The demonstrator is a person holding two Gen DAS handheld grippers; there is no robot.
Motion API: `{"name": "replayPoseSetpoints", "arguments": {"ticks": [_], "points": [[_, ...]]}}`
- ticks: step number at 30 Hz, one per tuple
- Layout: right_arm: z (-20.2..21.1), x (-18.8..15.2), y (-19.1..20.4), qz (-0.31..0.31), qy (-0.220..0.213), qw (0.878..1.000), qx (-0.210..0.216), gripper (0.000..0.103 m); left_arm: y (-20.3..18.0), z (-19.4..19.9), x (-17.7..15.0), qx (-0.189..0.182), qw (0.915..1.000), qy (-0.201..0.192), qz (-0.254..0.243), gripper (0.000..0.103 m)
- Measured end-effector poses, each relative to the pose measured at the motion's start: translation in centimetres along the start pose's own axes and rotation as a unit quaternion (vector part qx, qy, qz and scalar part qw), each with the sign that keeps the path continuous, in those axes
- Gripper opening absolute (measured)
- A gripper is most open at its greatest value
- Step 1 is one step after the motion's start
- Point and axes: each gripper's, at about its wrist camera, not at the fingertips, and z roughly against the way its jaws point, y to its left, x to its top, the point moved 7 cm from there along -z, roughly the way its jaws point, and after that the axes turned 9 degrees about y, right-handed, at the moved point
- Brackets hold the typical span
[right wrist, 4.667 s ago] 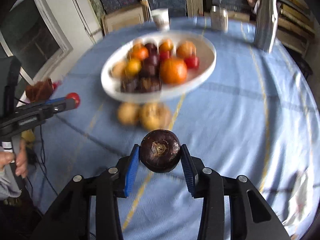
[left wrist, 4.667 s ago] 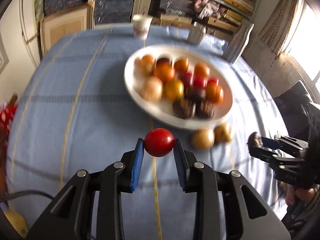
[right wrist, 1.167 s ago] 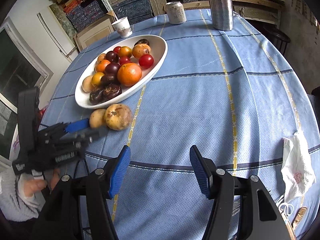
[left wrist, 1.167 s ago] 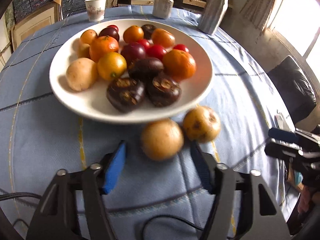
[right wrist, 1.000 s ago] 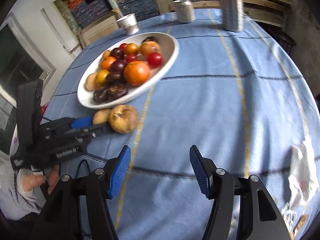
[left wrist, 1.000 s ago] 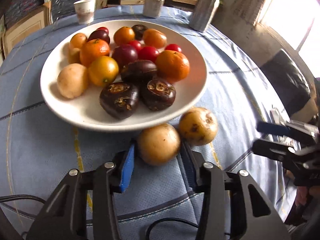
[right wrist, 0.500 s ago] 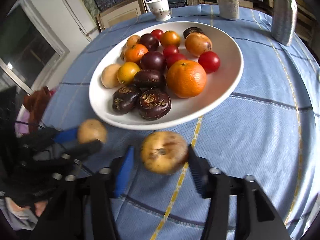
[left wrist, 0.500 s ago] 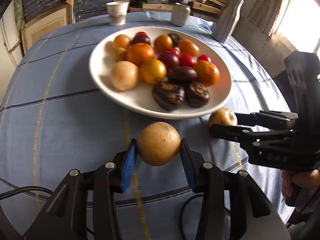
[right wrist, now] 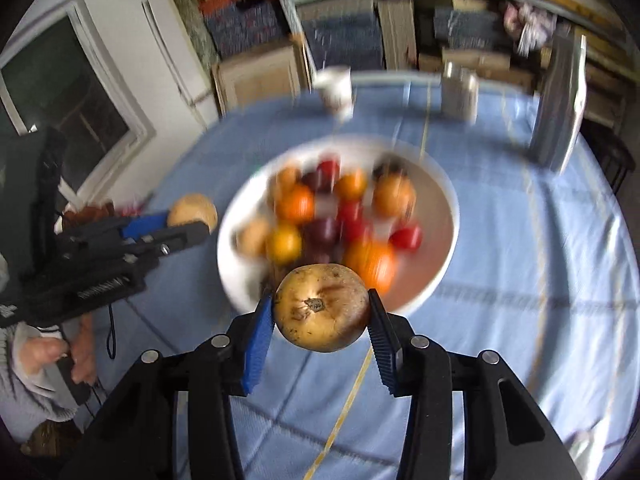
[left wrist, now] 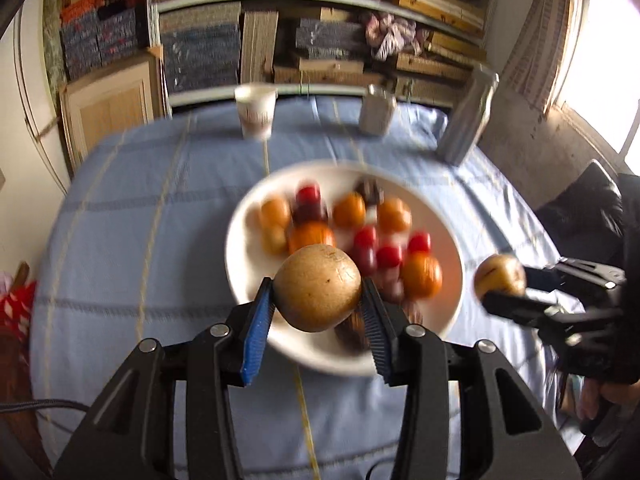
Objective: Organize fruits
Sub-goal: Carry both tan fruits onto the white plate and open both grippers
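Note:
My left gripper [left wrist: 318,312] is shut on a round tan fruit [left wrist: 317,287] and holds it in the air over the near edge of the white plate [left wrist: 452,252]. My right gripper [right wrist: 322,322] is shut on a yellow-brown fruit [right wrist: 322,306] with a dark stem scar, raised in front of the plate [right wrist: 440,196]. The plate holds several orange, red and dark fruits, blurred by motion. Each gripper shows in the other's view: the right gripper [left wrist: 504,292] with its fruit [left wrist: 499,275], the left gripper [right wrist: 188,222] with its fruit [right wrist: 192,209].
A round table with a blue checked cloth [left wrist: 132,216]. At its far edge stand a paper cup [left wrist: 255,116], a metal can [left wrist: 376,114] and a tall silvery bag [left wrist: 466,116]. Shelves of stacked goods lie behind. A dark chair [left wrist: 588,208] is at the right.
The left gripper closed on the tan fruit and lifted it off the cloth. The right gripper closed on the yellow-brown fruit and lifted it too. Both have pulled back from the plate.

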Motion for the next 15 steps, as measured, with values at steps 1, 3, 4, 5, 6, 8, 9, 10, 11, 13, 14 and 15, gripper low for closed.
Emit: {"name": "replayPoseSetpoints", "arguments": {"ticks": [1,3,4,5,6,8,9,10,11,13,14,15], "points": [[0.8,1.5,-0.1,0.002,-0.014,1.000,-0.003,0.046,0.1,0.4,1.3,0.003,1.0000,-0.009,-0.001,0.043],[1.6,3.8,-0.4,0.005,-0.032,0.999,-0.008,0.046,0.1,0.6,3.2,0.009,0.9998,-0.019,-0.006,0.043],[1.6,4.7,-0.5,0.007,-0.037,0.999,-0.011,0.046,0.1,0.4,3.8,0.011,0.9997,-0.020,-0.007,0.043],[1.3,5.4,-0.8,0.008,-0.039,0.999,-0.014,0.046,0.1,0.1,4.3,0.012,0.9997,-0.019,-0.008,0.043],[0.7,6.0,-1.1,0.006,-0.036,0.999,-0.016,0.046,0.1,-0.4,4.6,0.014,0.9997,-0.016,-0.007,0.043],[-1.3,6.5,-1.7,-0.001,-0.025,1.000,-0.015,0.046,0.4,-1.9,4.8,0.016,0.9999,-0.005,-0.003,0.043],[-2.3,6.3,-1.9,-0.004,-0.018,1.000,-0.016,0.046,0.4,-2.7,4.7,0.016,0.9999,0.001,0.000,0.043],[-3.4,6.3,-2.0,-0.005,-0.011,1.000,-0.017,0.046,0.5,-3.7,4.5,0.017,0.9998,0.009,0.002,0.043],[-4.4,6.1,-2.0,-0.008,-0.004,1.000,-0.019,0.046,0.6,-4.7,4.3,0.018,0.9997,0.016,0.004,0.043],[-6.6,5.6,-2.3,-0.015,0.014,1.000,-0.018,0.046,0.9,-6.8,3.7,0.021,0.9992,0.034,0.006,0.043],[-7.5,5.3,-2.3,-0.016,0.023,0.999,-0.019,0.046,1.0,-7.5,3.4,0.023,0.9989,0.041,0.007,0.043],[-8.3,5.1,-2.4,-0.016,0.031,0.999,-0.021,0.046,1.3,-8.5,3.1,0.025,0.9984,0.050,0.011,0.043]]}}
